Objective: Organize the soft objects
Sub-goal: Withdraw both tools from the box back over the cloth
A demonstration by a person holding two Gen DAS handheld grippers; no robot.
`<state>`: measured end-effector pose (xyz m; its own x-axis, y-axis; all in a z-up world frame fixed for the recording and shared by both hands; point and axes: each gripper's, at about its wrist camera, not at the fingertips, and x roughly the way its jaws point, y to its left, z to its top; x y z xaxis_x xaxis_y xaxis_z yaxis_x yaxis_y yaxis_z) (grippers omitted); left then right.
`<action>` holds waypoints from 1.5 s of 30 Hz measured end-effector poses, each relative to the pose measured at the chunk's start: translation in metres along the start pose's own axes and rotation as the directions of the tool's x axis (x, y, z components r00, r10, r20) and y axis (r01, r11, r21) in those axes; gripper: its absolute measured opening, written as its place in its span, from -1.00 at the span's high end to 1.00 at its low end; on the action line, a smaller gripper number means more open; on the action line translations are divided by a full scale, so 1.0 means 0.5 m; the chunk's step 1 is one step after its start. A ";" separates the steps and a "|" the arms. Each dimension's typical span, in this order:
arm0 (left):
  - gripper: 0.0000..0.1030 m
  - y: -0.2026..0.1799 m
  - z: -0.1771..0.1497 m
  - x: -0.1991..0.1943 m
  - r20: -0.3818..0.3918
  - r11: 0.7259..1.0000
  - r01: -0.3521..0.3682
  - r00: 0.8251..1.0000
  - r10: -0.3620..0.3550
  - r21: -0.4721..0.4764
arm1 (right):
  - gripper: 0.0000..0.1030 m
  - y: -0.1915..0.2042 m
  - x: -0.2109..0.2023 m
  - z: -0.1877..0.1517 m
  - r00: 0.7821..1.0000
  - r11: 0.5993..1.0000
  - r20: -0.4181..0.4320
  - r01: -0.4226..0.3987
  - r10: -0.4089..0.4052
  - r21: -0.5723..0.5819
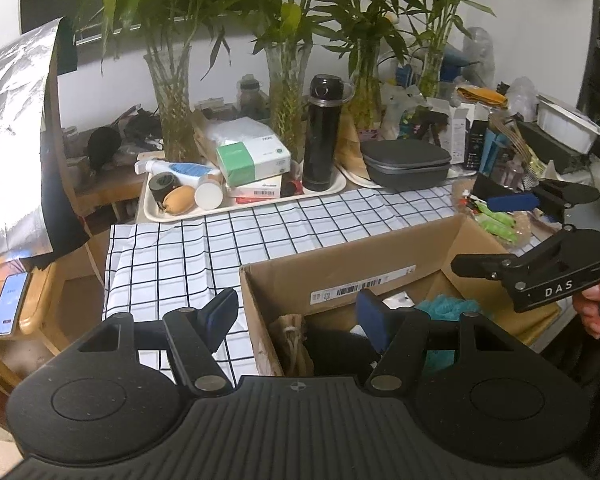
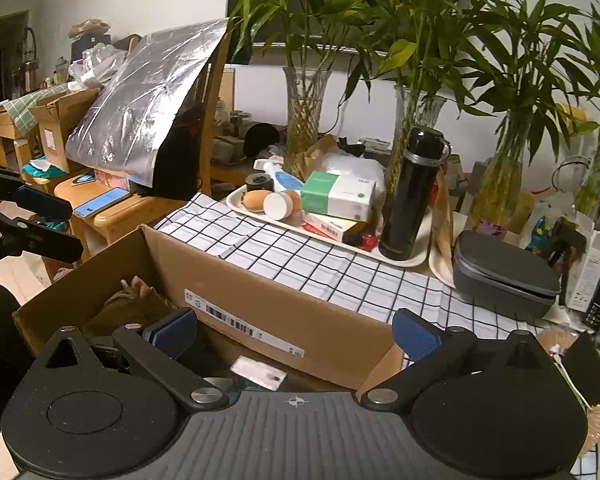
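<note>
Two hand-held grippers hover over an open cardboard box [image 1: 340, 276] on a counter covered with a checked cloth [image 1: 204, 248], the box evidently serving as the collecting point for the soft things. The left gripper [image 1: 298, 314] straddles the box's left wall, its jaws apart with nothing between them: one blue pad hangs over the cloth, the other over the box's interior. The right gripper [image 2: 296, 334], also with its jaws apart and empty, is poised over the box's near side, tilted down toward the contents (a person's fingers [image 1: 594, 312] show behind it in the left wrist view).

Inside the box lie a tan cloth pouch [image 2: 134, 304] against the left wall, a dark bundle [image 1: 336, 350] beside it and a teal fluffy piece [image 1: 446, 306] toward the right, so several soft items appear already gathered. A white packet [image 2: 258, 372] rests on the box floor. Beyond, a cream tray [image 1: 244, 206] carries a black flask [image 1: 322, 136] and a green tissue box [image 1: 252, 162], hard goods kept apart from the sorting.
</note>
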<state>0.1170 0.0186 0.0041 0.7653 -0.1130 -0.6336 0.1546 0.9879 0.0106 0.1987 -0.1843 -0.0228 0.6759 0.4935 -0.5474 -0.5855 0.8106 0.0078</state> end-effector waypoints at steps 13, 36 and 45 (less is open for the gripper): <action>-0.25 0.023 0.015 0.039 0.030 0.999 0.041 0.999 -0.040 -0.015 | -1.00 -0.028 0.002 -0.003 0.999 0.999 0.003 0.031 -0.032 0.041; -0.24 0.135 0.081 0.212 0.073 0.983 0.120 0.991 -0.110 -0.140 | -1.00 -0.197 0.110 0.005 0.997 0.987 -0.025 0.082 -0.079 0.139; -0.24 0.179 0.068 0.299 0.070 0.954 0.205 0.978 -0.194 -0.220 | -1.00 -0.257 0.160 -0.007 0.996 0.981 -0.050 0.078 -0.070 0.179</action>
<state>0.2666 0.0866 -0.0632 0.7627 -0.3101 -0.5676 0.1673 0.9423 -0.2901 0.3265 -0.2498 -0.0704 0.6921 0.4190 -0.5877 -0.4411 0.8900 0.1151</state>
